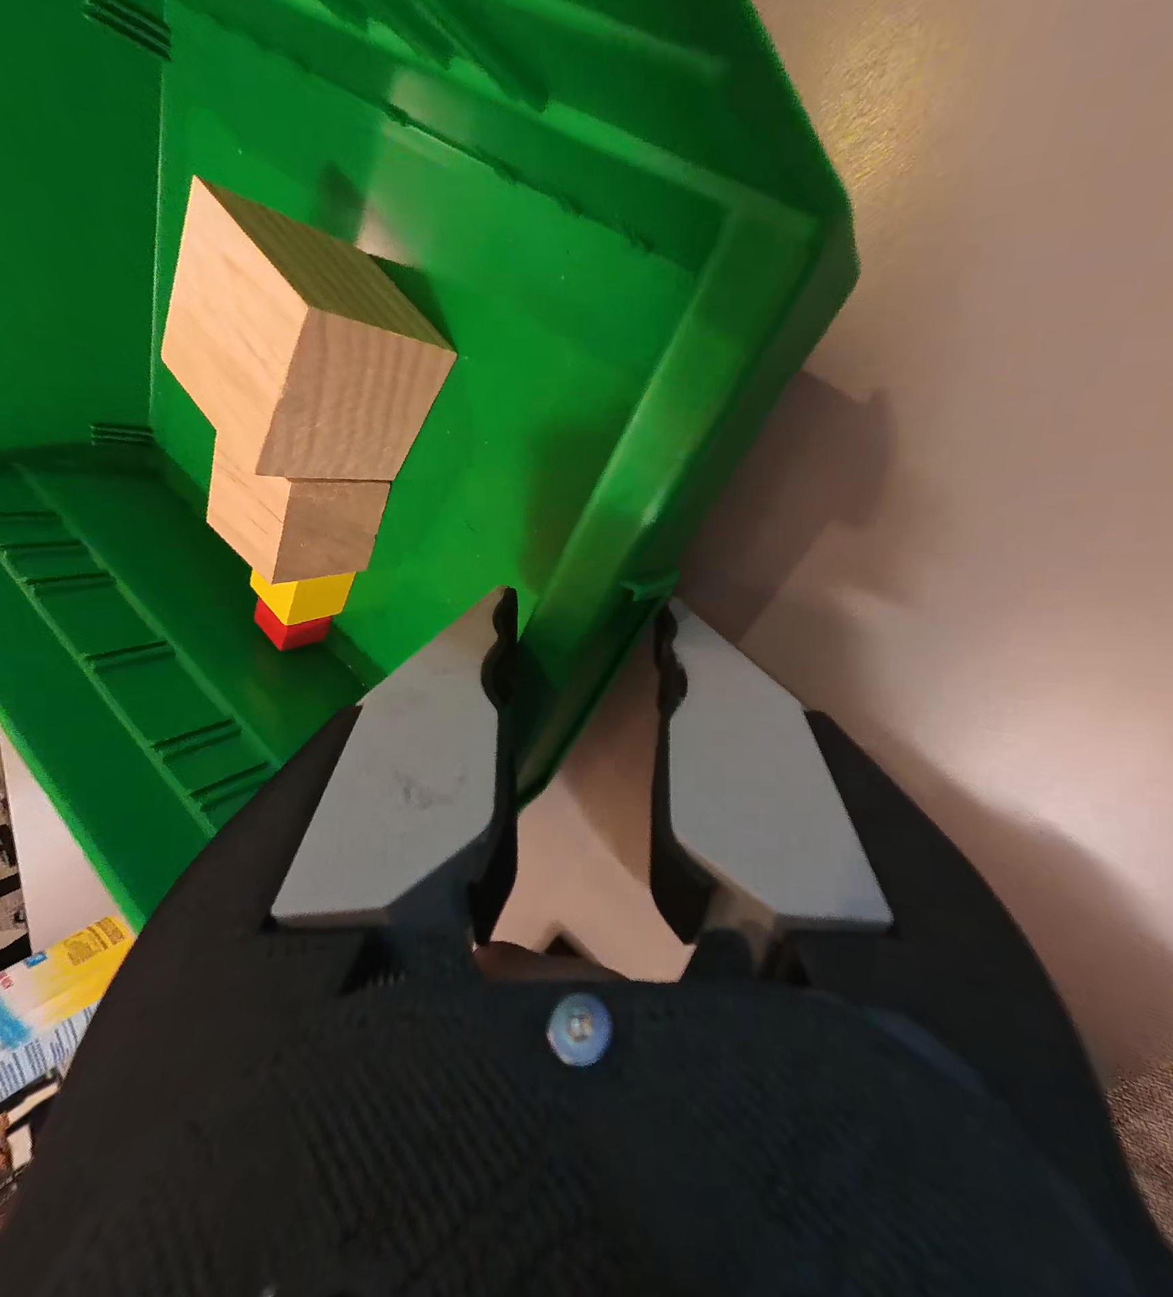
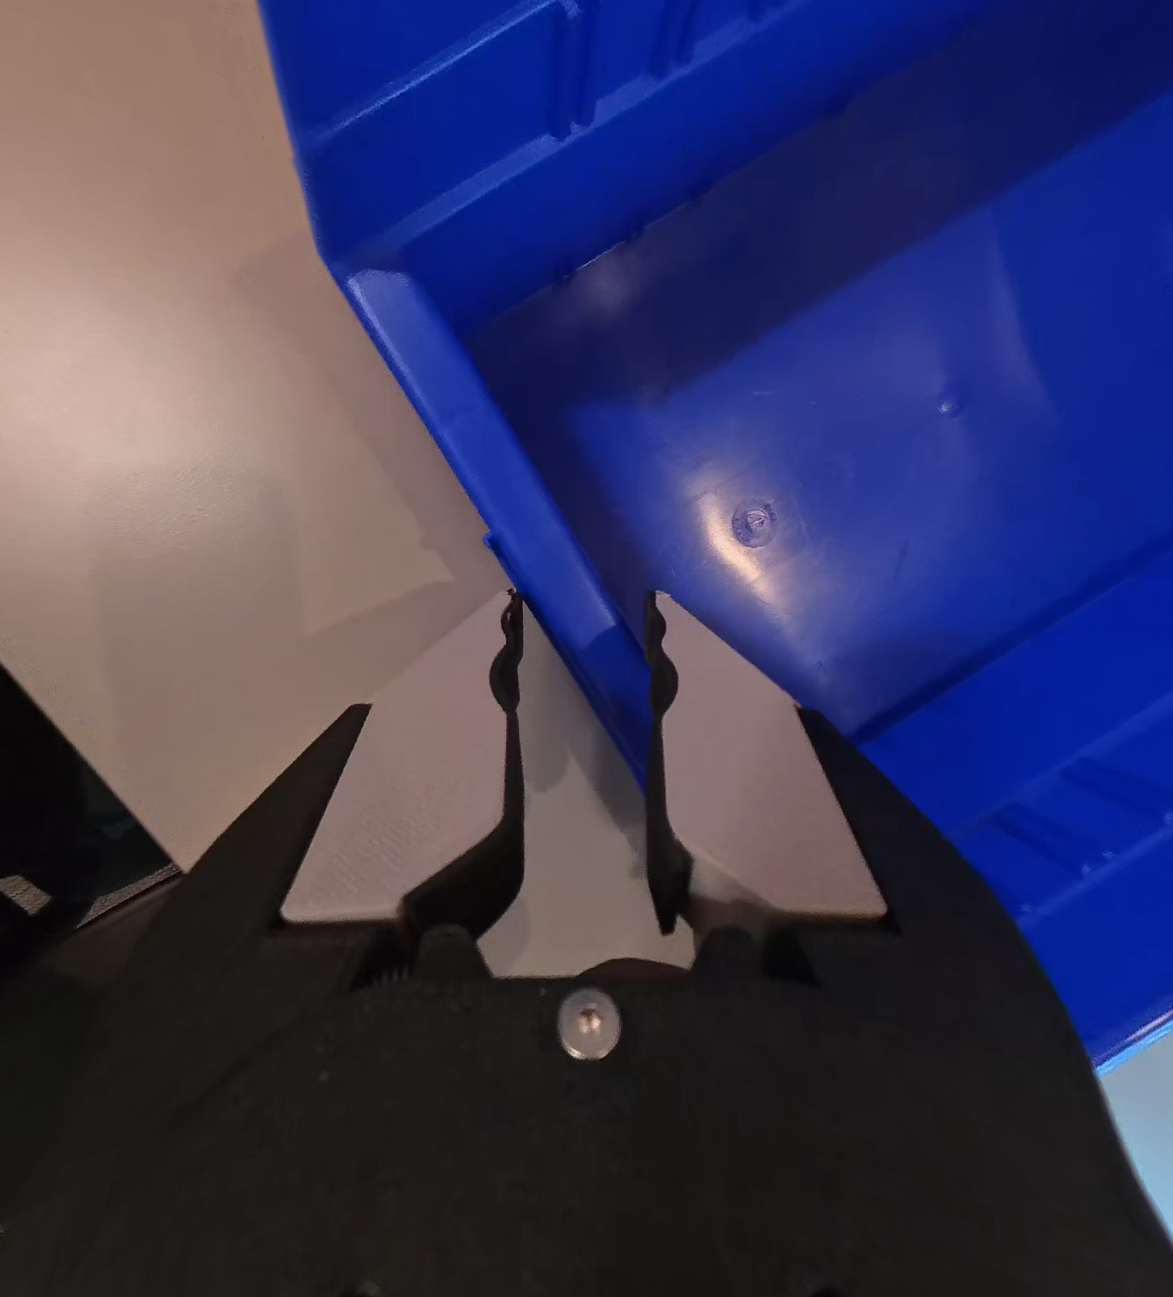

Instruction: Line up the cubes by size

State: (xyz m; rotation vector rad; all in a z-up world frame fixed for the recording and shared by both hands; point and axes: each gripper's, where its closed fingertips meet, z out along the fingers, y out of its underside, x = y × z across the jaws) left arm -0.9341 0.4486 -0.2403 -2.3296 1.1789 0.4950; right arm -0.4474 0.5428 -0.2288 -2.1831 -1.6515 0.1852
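Note:
Four cubes stand in a row inside a green bin [image 1: 766, 351]: a large wooden cube [image 1: 303, 337], a smaller wooden cube [image 1: 289, 526], a yellow cube [image 1: 303, 595] and a small red cube [image 1: 289, 632], touching one another in order of size. My left gripper [image 1: 587, 610] straddles the green bin's near rim, one finger inside and one outside, closed on it. My right gripper [image 2: 584, 596] straddles the rim of a blue bin [image 2: 429, 393] the same way. No cubes show in the part of the blue bin in view.
Both bins sit on a pale table [image 1: 991, 491], which also shows in the right wrist view [image 2: 113, 351]. A printed cardboard box [image 1: 22, 1011] lies past the table edge at the lower left. Dark floor [image 2: 22, 807] shows beyond the table's edge.

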